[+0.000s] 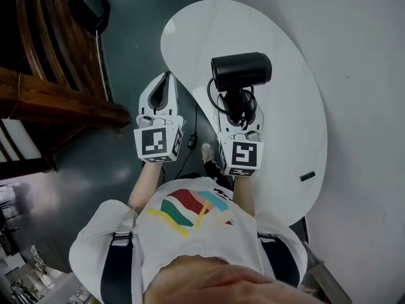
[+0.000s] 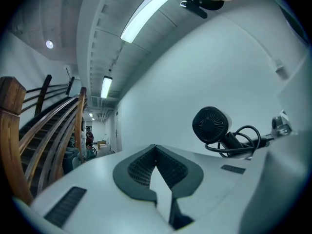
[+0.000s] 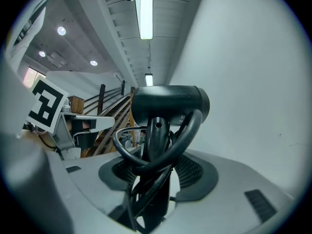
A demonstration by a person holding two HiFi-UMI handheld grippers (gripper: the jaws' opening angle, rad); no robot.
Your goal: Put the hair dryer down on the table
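Note:
My right gripper (image 1: pixel 238 108) is shut on the handle of the black hair dryer (image 1: pixel 241 70), which it holds above the white oval table (image 1: pixel 297 106). The dryer's barrel lies crosswise and its cord is looped around the handle. In the right gripper view the hair dryer (image 3: pixel 168 104) stands upright between the pads of the right gripper (image 3: pixel 157 165). My left gripper (image 1: pixel 167 76) hangs beside it at the table's left edge, jaws shut and empty. The left gripper view shows the left gripper (image 2: pixel 156 148) with its pads together and the hair dryer (image 2: pixel 210 125) off to the right.
A small black object (image 1: pixel 307 176) lies on the table near its right edge. A wooden stair railing (image 1: pixel 57 100) runs along the left over dark floor. A white wall (image 1: pixel 367 106) borders the table on the right. A thin cable (image 1: pixel 192 138) lies on the floor under the grippers.

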